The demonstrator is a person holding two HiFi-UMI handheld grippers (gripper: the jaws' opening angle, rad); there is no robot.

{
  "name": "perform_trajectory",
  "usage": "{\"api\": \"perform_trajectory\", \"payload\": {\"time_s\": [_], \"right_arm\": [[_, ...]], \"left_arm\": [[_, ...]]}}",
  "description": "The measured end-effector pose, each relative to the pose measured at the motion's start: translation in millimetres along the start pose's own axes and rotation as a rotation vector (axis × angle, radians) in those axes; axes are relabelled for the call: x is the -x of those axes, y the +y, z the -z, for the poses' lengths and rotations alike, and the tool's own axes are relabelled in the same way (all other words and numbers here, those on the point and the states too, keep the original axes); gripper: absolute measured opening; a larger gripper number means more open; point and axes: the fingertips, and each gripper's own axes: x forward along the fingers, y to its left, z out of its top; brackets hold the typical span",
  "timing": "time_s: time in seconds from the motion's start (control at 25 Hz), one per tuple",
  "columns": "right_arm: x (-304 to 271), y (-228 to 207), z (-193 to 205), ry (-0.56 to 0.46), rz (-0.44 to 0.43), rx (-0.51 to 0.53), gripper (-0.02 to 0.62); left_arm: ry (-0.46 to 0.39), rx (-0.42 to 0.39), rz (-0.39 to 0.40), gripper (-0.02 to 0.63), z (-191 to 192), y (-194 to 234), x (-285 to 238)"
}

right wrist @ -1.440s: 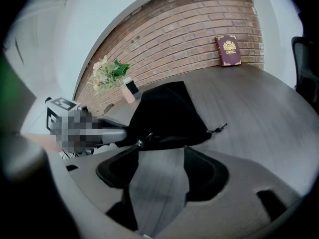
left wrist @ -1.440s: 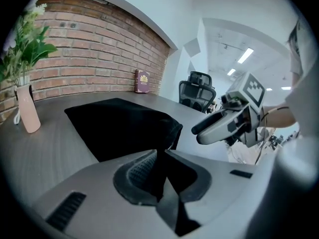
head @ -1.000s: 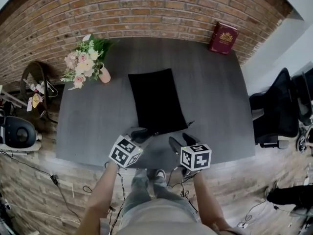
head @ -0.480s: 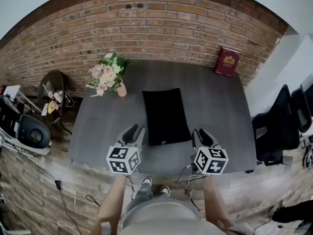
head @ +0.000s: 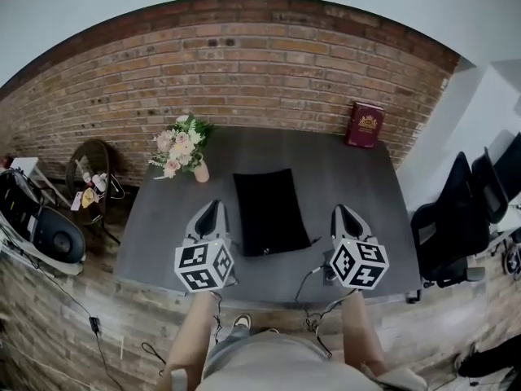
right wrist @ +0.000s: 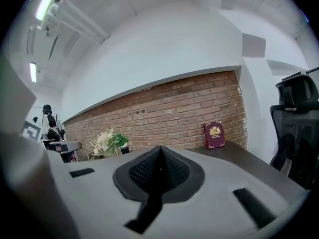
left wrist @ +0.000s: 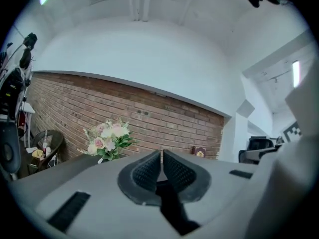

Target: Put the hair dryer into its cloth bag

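The black cloth bag [head: 269,210] lies flat on the dark grey table [head: 358,177], lengthways away from me, and no hair dryer shows outside it. My left gripper [head: 209,211] is held above the table just left of the bag. Its jaws are closing, the pads [left wrist: 149,169] are all but together, and nothing is between them. My right gripper [head: 340,213] is held to the right of the bag, shut and holding nothing. Both point level toward the brick wall and neither touches the bag. From the left gripper [left wrist: 162,156] and the right gripper [right wrist: 160,151] I see only wall and far table.
A pink vase of flowers [head: 181,149] stands at the table's back left. A red book [head: 363,125] leans on the brick wall at the back right. Black office chairs [head: 456,218] stand to the right, and a black device [head: 49,235] and cables lie on the floor to the left.
Both grippers lifted from the bag's near edge, spread apart to either side of it and closed their jaws. The bag stays flat on the table.
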Motion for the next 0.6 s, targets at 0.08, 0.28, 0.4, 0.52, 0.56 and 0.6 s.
{"api": "perform_trajectory", "payload": {"time_s": [0.08,0.28,0.4,0.52,0.56,0.6], "right_arm": [[4.5,-2.8,-13.9,-0.028,-0.001,0.015,-0.003],[22.9,-22.0,-34.7,-0.069,0.069,0.063,0.002],[34.2,-40.4,-34.1,-0.070,0.130,0.042,0.002],[44.0,-50.2,-28.9,-0.067,0.170,0.012,0.002],[46.3,-51.1,-27.0,-0.067,0.175,0.006,0.002],[47.7,-51.6,-25.2,-0.067,0.177,0.000,0.002]], "left_arm": [[-0.006,-0.021,0.000,0.012,-9.3,-2.9,-1.2],[-0.002,-0.046,-0.021,0.006,-23.8,5.0,-6.3],[0.005,-0.050,-0.012,0.006,-24.7,6.5,-9.2],[0.025,-0.067,0.001,0.006,-21.4,6.0,-11.0],[0.031,-0.071,0.005,0.006,-19.8,5.9,-11.3],[0.037,-0.072,0.010,0.006,-18.1,5.5,-11.7]]}}
